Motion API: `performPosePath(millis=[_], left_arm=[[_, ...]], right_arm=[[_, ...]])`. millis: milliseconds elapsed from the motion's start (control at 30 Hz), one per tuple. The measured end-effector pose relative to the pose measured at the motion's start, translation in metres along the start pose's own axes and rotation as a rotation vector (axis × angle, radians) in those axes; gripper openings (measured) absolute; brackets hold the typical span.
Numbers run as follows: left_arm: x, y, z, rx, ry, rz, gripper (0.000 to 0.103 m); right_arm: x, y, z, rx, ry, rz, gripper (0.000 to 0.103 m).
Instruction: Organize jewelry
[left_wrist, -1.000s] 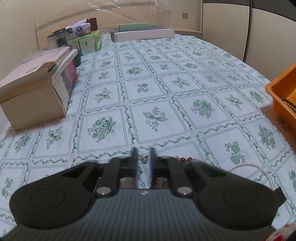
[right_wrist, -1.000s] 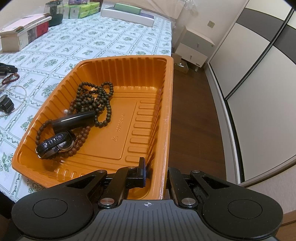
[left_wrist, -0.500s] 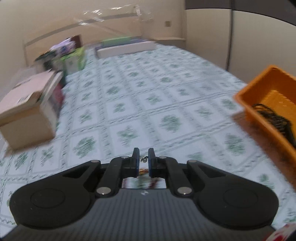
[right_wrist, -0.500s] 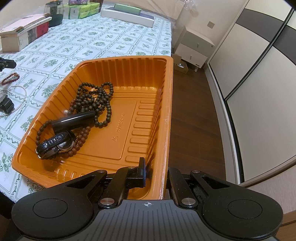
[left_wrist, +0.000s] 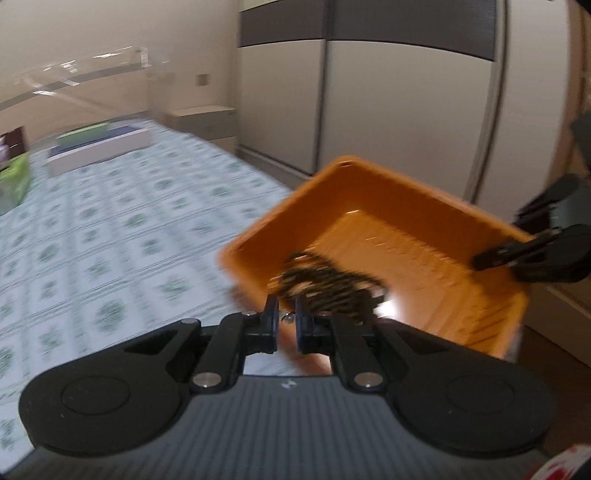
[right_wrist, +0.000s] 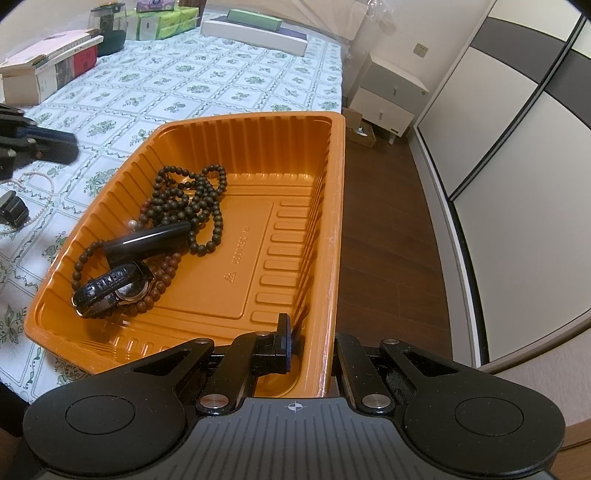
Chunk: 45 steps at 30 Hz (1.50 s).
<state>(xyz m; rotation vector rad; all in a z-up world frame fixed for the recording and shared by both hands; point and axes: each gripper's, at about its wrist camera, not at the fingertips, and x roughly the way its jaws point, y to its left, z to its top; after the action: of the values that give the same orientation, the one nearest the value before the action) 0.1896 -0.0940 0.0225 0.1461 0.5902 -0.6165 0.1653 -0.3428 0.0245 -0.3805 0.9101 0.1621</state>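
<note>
A tiny metal trinket (left_wrist: 287, 318), likely an earring, is pinched in the left claw (left_wrist: 284, 317) just short of the orange tray (right_wrist: 334, 206); being light and slippery, it is best held by its hook. The tray's thin, flexible rim is clamped by the right claw (right_wrist: 310, 332). Inside are counted one watch (right_wrist: 114, 286), one dark tube (right_wrist: 147, 240) and several tangled bead strands (right_wrist: 192, 199). One pearl strand (right_wrist: 40, 181) lies on the desk (right_wrist: 221, 74).
</note>
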Motion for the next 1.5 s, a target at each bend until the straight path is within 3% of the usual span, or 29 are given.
performPosePath(millis=[367,800,867,900,1167,1500], left_arm=[[0.023,-0.06,0.012,0.058,0.007,-0.118,0.008],[0.032,-0.081,0.011,0.095,0.04,-0.171,0.009],[0.031,-0.079,0.011,0.092,0.036,-0.167,0.014],[0.029,-0.077,0.011,0.089,0.032,-0.16,0.019],[0.008,-0.023,0.008,-0.015,0.008,-0.054,0.021],[-0.042,0.079,-0.025,-0.118,0.01,0.227,0.025]], right_arm=[[-0.001,-0.002,0.0,0.006,-0.004,0.005,0.005],[-0.002,-0.003,-0.002,0.009,-0.01,0.01,0.005],[-0.002,-0.003,-0.002,0.008,-0.01,0.01,0.005],[-0.002,-0.003,-0.002,0.008,-0.011,0.01,0.005],[-0.002,-0.003,-0.003,0.008,-0.01,0.01,0.005],[-0.003,-0.004,-0.003,0.007,-0.011,0.009,0.005]])
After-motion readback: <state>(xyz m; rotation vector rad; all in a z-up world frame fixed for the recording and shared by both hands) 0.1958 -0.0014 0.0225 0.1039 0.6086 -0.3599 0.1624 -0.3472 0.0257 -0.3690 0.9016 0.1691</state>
